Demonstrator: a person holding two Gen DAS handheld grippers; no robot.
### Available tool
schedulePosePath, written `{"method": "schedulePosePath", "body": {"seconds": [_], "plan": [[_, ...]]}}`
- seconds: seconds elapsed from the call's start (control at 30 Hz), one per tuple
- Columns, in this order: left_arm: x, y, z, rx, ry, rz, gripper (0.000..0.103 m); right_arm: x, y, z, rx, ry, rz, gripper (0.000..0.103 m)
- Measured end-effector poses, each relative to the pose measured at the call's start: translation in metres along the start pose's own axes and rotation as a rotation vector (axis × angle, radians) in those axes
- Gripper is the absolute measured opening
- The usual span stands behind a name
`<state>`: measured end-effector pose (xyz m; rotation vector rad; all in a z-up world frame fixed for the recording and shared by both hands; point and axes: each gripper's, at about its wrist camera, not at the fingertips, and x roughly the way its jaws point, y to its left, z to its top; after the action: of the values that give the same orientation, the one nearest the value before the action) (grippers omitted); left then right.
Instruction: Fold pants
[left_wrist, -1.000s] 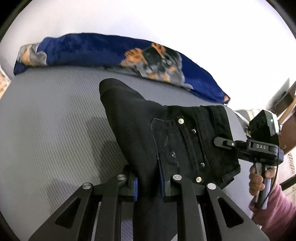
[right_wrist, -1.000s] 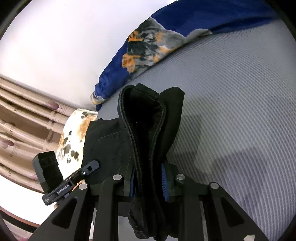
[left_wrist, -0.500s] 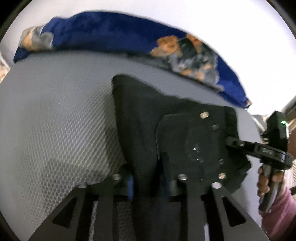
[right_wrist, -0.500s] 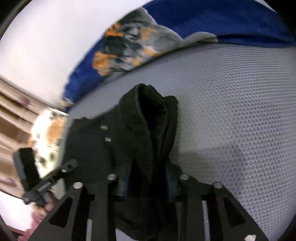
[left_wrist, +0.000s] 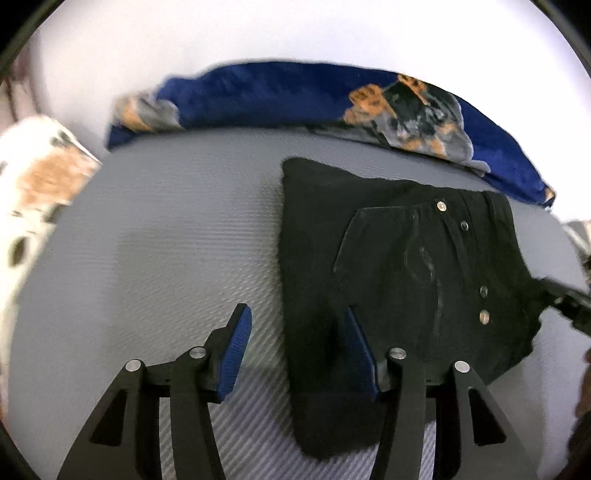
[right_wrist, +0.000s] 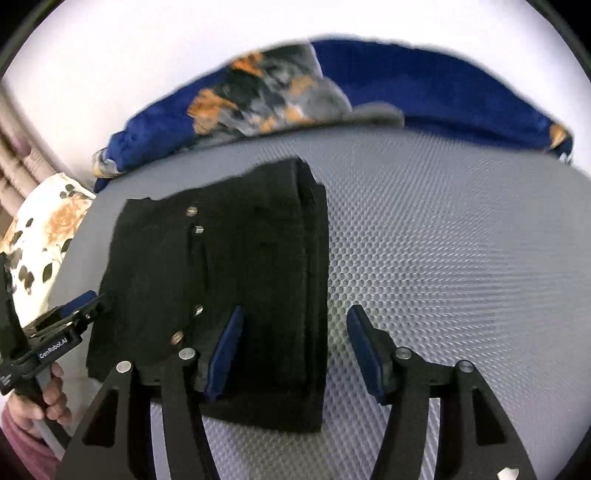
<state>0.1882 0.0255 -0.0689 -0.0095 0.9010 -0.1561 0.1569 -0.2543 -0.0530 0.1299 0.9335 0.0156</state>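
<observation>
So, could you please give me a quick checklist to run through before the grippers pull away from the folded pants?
1. Left gripper fingers opening, pads not clamping the black pants: ok.
2. Right gripper fingers opening, cloth loose between them: ok.
3. Pants lying in a flat folded stack on the grey mattress: ok.
4. Stack edges aligned: not ok, one layer juts out on the right gripper's side.
5. Cloth free of both sets of pads: cannot tell, the right-hand pad of the left gripper sits against the pants.
6. Blue blanket apart from the pants: ok.
</observation>
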Motion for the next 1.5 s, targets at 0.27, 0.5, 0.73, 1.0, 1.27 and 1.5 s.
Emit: {"method": "schedulePosePath", "body": {"seconds": [0.27,0.5,0.73,1.0,1.27,1.5], "plan": [[-0.067,-0.019,-0.044,0.059,-0.049,0.112,0.055,-0.055,0.043,-0.04,-0.052,-0.095,-0.03,0.075],[-0.109,-0.021,-0.076,0.039,-0.076,0.121,0.065,-0.08,0.071,-0.073,-0.072,-0.139,-0.043,0.084],[-0.132,-0.022,-0.096,0.027,-0.088,0.129,0.066,-0.098,0.086,-0.095,-0.079,-0.146,-0.026,0.089],[-0.143,-0.023,-0.109,0.006,-0.087,0.121,0.066,-0.11,0.096,-0.11,-0.074,-0.165,-0.036,0.091],[-0.147,-0.024,-0.114,0.003,-0.092,0.121,0.066,-0.118,0.101,-0.117,-0.087,-0.194,-0.072,0.092],[-0.149,-0.026,-0.118,0.004,-0.091,0.13,0.066,-0.119,0.104,-0.12,-0.092,-0.211,-0.076,0.092]]}}
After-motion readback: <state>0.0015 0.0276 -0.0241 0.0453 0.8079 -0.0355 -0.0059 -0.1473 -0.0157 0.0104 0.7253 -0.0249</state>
